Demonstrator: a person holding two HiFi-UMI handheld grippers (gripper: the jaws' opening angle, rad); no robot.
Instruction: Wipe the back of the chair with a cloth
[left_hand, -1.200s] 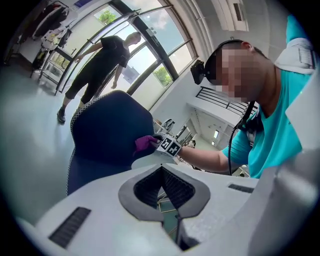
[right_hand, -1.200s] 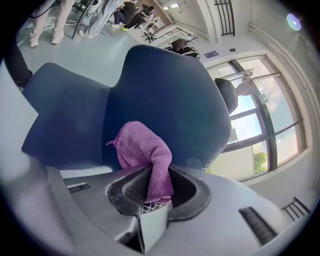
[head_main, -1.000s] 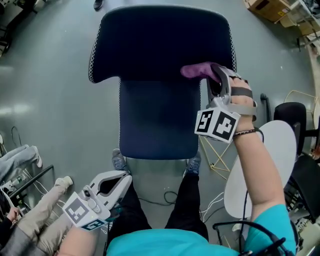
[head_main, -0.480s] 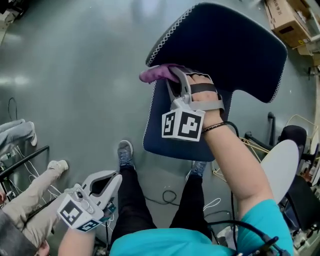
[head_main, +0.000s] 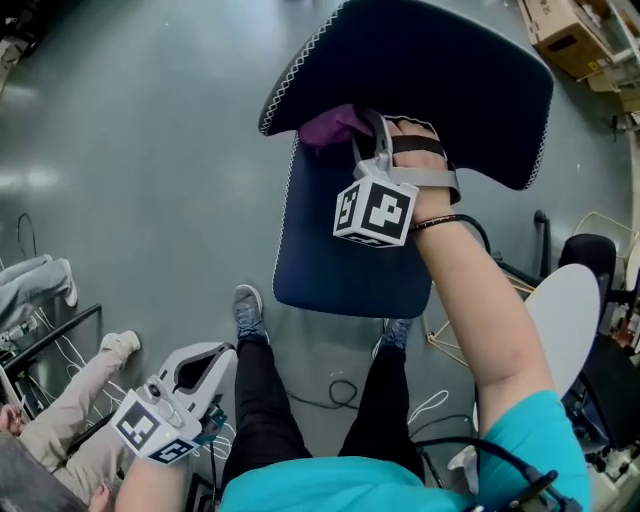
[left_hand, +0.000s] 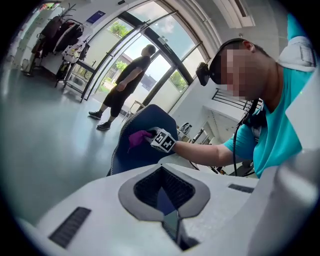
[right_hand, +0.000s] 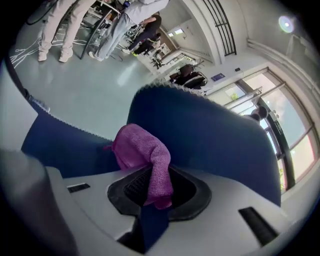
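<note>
— Judging by the scene, is the wiping under way?
— I'd say so. The right gripper (head_main: 350, 140) has its jaws closed on the purple cloth (head_main: 328, 126). The bunched cloth sits against the chair back (head_main: 450, 80), near its left end as the head view shows it, just above the seat (head_main: 350, 250).
— And the other one?
— The left gripper (head_main: 200, 368) hangs low by the person's leg, well apart from the chair, with its jaws apart and nothing between them.
— How much is done?
— That can't be settled. The blue fabric shows no dust, streak or damp mark, so wiped and unwiped parts look alike. A cloth at one end fits a pass that starts there as well as one that finishes there.
— What's left, then?
— At most the broad stretch to the right of the cloth. Nothing here tells whether the cloth has been over it.
</note>
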